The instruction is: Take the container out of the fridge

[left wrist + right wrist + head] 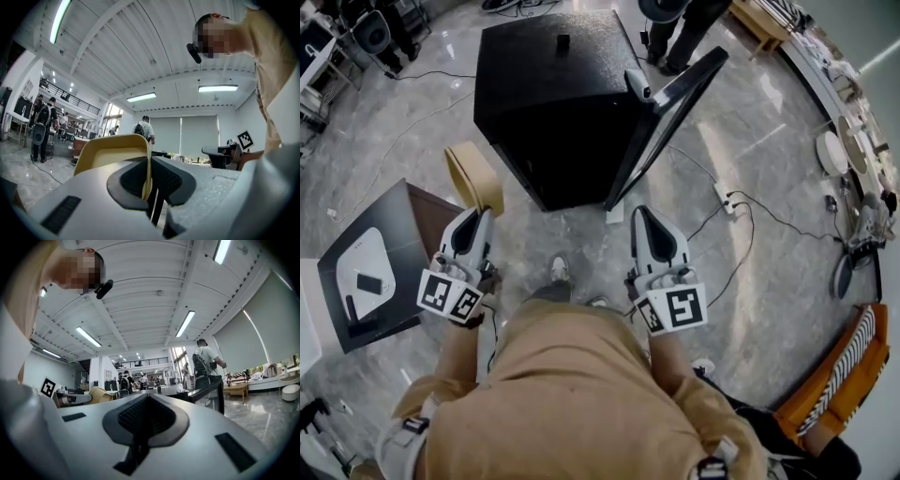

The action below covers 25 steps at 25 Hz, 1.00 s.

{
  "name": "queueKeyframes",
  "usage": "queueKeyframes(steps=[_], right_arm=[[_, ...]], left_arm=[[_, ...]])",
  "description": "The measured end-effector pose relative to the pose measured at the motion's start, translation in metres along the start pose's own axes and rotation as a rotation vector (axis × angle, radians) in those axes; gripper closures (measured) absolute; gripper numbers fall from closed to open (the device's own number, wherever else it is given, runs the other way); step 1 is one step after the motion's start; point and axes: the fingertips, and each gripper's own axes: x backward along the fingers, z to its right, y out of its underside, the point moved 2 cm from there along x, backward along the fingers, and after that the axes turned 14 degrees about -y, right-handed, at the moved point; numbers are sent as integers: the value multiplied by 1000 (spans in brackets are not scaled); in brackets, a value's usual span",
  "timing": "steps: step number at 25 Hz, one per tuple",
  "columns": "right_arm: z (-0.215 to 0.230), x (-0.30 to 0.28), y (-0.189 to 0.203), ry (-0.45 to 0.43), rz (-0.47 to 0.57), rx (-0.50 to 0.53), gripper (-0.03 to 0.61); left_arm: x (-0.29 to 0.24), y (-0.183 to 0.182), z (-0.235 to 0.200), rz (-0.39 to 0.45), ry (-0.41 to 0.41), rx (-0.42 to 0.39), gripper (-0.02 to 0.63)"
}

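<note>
The black fridge (553, 94) stands on the marble floor ahead of me, its door (675, 108) swung open to the right. A pale yellow container (474, 175) is outside the fridge, held by its rim in my left gripper (479, 215), which is shut on it. In the left gripper view the container's wall (112, 151) sits pinched between the dark pads of the left gripper (149, 180). My right gripper (642, 214) is below the open door, shut with nothing in it. In the right gripper view the pads of the right gripper (146, 414) meet, and the door (213, 391) shows beyond.
A low dark table (398, 246) with a white tray (366, 267) stands at the left. A power strip (725, 199) and cables lie on the floor to the right. People stand behind the fridge (680, 33). An orange striped item (844, 375) is at the lower right.
</note>
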Motion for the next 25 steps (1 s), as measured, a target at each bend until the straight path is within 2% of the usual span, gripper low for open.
queueKeyframes(steps=[12, 18, 25], right_arm=[[13, 7, 1, 46, 7, -8, 578], [17, 6, -1, 54, 12, -8, 578], [22, 9, -9, 67, 22, -5, 578]], left_arm=[[12, -6, -4, 18, -13, -13, 589], [19, -12, -17, 43, -37, 30, 590], [26, -16, -23, 57, -66, 37, 590]])
